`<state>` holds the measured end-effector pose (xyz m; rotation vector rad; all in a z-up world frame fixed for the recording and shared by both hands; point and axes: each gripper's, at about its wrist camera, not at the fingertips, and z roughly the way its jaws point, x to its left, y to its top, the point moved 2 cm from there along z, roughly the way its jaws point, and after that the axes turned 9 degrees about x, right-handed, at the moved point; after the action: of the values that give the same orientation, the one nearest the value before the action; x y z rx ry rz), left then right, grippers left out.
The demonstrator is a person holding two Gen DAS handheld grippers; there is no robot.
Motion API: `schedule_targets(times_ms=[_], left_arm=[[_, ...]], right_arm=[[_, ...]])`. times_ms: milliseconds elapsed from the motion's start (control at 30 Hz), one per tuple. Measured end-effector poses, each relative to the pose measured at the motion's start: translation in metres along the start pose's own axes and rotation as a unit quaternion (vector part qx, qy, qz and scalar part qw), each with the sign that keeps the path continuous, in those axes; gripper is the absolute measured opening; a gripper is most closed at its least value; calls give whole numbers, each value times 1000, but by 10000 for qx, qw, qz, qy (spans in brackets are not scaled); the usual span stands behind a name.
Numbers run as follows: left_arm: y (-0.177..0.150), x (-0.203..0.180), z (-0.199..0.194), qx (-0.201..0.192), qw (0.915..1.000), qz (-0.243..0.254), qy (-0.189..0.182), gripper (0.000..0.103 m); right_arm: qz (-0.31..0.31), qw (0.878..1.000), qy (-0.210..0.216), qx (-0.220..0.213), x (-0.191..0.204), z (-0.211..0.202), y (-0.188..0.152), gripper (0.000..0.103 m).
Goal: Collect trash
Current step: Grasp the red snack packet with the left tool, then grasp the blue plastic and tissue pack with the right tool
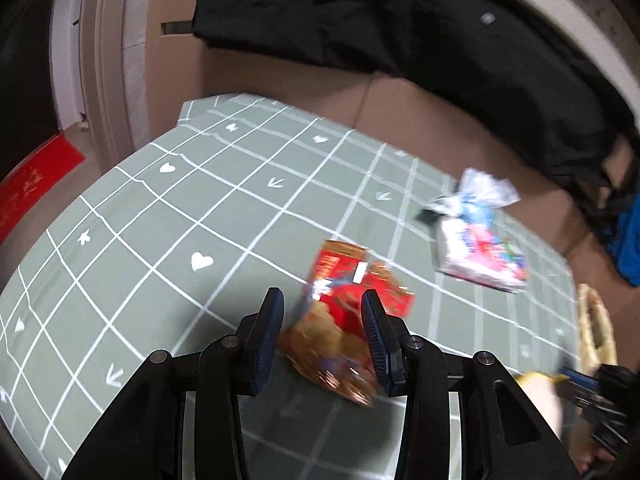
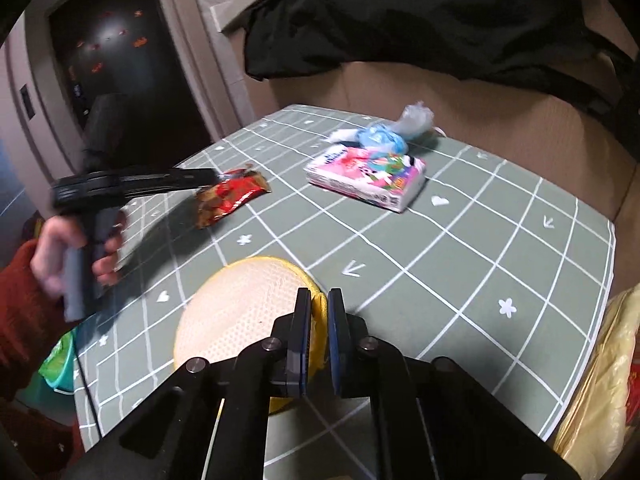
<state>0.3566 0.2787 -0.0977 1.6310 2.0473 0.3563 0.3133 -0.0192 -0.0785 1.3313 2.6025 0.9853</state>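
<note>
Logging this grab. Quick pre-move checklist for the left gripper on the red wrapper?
1. Red wrapper sits between the left gripper fingers: ok.
2. Jaws open wide enough: ok.
3. Fingers touching the wrapper: cannot tell, blurred.
4. Right gripper pinching the yellow basket rim: ok.
5. Basket within reach on the table: ok.
6. Tissue pack and blue bag clear of the grab: ok.

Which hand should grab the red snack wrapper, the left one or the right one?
Left. The left gripper is open with the red snack wrapper between its fingers. The right gripper is shut on the yellow-rimmed basket, away from the wrapper.
</note>
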Motion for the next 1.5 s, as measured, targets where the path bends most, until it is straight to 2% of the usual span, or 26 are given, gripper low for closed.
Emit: schedule_targets(times_ms=[67,200,267,367,433,533,700,800,867,1000,1100,1167,1233,1300,1400,1500], left_arm=[[-1,3,9,137,9998,-99,112,41],[-6,4,9,65,9997,-240,-67,40],[-7,0,8,43,9993,-251,-271,17],[-6,-11,8,2,9996,-131,-247,5],[-6,-21,6,-63,9996,21,-264,4],[-9,-38,-4,-241,9992,262,-203,4],[-16,-62,-28,-589,9964,534,-308,4],[-20,-69,-37,-701,9949,589,-416,4],[-23,-72,-41,-731,9943,628,-456,4],[-30,-69,-43,-633,9946,593,-570,4],[-35,-66,-43,-611,9946,580,-610,4],[-38,-66,-41,-581,9947,586,-616,4],[-38,-68,-35,-517,9950,598,-617,4],[-38,-70,-30,-477,9951,605,-624,4],[-37,-75,-19,-329,9956,652,-591,9],[-36,-80,-3,-90,9958,766,-495,25]], right_arm=[[-44,10000,19,-60,1,-8,0,8],[29,9996,192,-214,-4,-23,0,8],[122,9992,276,-280,-9,-29,1,8],[264,9984,323,-386,-18,-37,3,8],[415,9973,384,-473,-26,-43,4,8],[622,9954,399,-615,-39,-56,5,8],[721,9923,185,-990,-49,-86,14,8],[470,9923,14,-1142,-35,-100,22,8],[171,9944,-183,-1030,-18,-95,25,8],[-233,9958,-505,-734,2,-74,22,8],[-256,9954,-488,-781,0,-72,16,9],[-161,9959,-405,-791,-8,-74,13,13],[28,9961,-447,-758,-21,-76,10,27],[272,9965,-415,-668,-35,-75,7,29],[548,9964,-322,-556,-49,-70,1,29],[670,9956,-393,-515,-58,-64,-4,29]])
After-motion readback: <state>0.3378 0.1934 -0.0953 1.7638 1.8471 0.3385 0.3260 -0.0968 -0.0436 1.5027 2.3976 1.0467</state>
